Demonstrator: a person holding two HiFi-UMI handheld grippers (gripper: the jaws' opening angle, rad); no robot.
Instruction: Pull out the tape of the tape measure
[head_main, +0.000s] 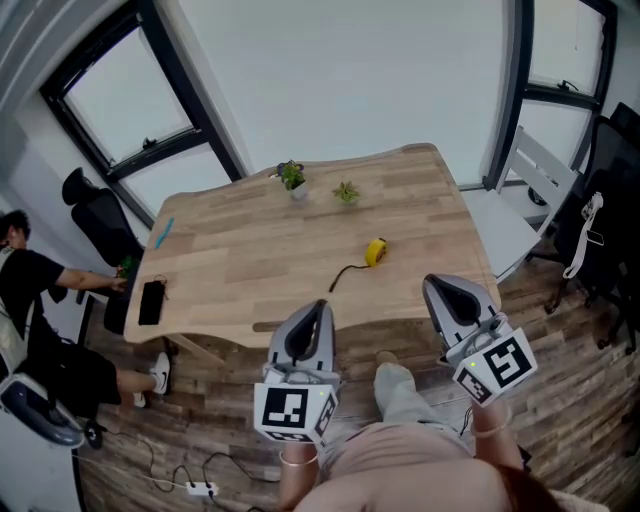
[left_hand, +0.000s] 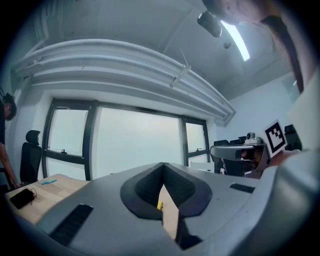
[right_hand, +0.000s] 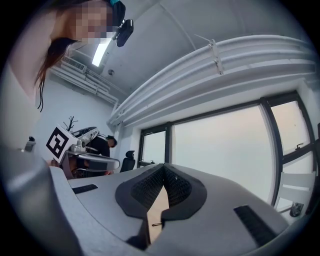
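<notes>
- The left gripper (head_main: 317, 308) and the right gripper (head_main: 433, 287) both hang off the near edge of the wooden table (head_main: 240, 255), over the plank floor (head_main: 570, 360). Each is level with its jaws together and nothing between them.
- The near table edge lies just ahead of both tips. The tabletop beyond them is mostly bare.
- The yellow tape measure (head_main: 375, 252) lies on the table ahead of the gap between the grippers, nearer the right one. Its black strap (head_main: 345, 271) trails back toward the left gripper.
- Far ahead of the left gripper, near the back edge, stand two small plants (head_main: 291, 177) (head_main: 346, 192).
- Well off to the left gripper's left lie a black phone (head_main: 151, 301) and a blue pen (head_main: 164, 232), near that end of the table.
- A seated person (head_main: 35, 300) and a black office chair (head_main: 98, 222) are past that end. A white chair (head_main: 525, 195) stands off to the right gripper's right.
- Large windows (head_main: 130, 95) line the wall beyond the table.
- The left gripper view shows its jaws meeting at the tips (left_hand: 163, 172). A sliver of the tape measure (left_hand: 159, 205) shows through the slot below, and the phone (left_hand: 22, 198) and pen (left_hand: 49, 181) sit low on its left.
- The right gripper view shows its closed tips (right_hand: 162, 175), a strip of wood and a small dark mark I cannot identify. The ceiling pipes (right_hand: 215, 65) appear only in the two gripper views.
</notes>
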